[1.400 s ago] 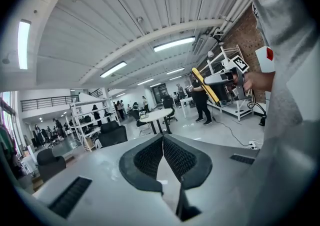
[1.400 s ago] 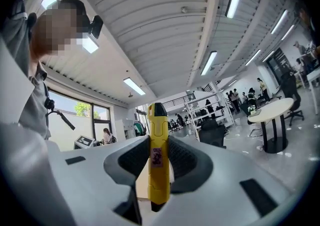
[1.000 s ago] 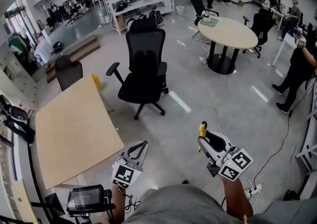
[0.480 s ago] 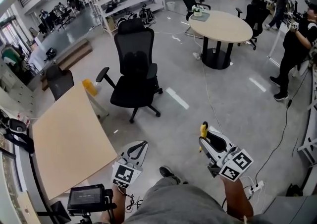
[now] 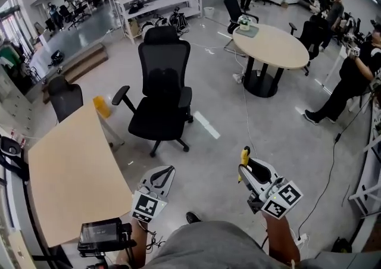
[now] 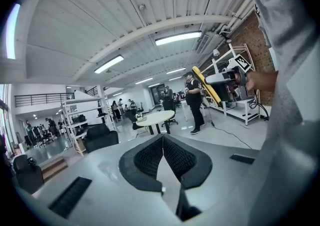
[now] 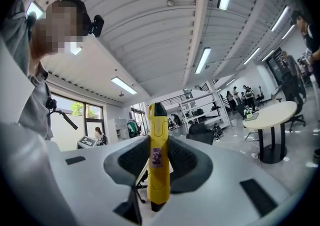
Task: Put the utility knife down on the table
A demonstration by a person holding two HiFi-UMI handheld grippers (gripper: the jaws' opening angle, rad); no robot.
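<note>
Utility knife (image 7: 158, 167), yellow plastic, between right gripper's (image 7: 158, 138) ribbed fingers (image 7: 182, 160)

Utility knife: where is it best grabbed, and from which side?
Mid-body, coming side-on so the jaws press its opposite sides: the utility knife is long and slim, so a middle grip likely balances it. The right gripper holds it that way.

Bottom centre, the left gripper (image 5: 169, 170) points up-frame, jaws pressed together and empty; lower right, the right gripper (image 5: 245, 165) clamps a utility knife (image 5: 243, 156).
</note>
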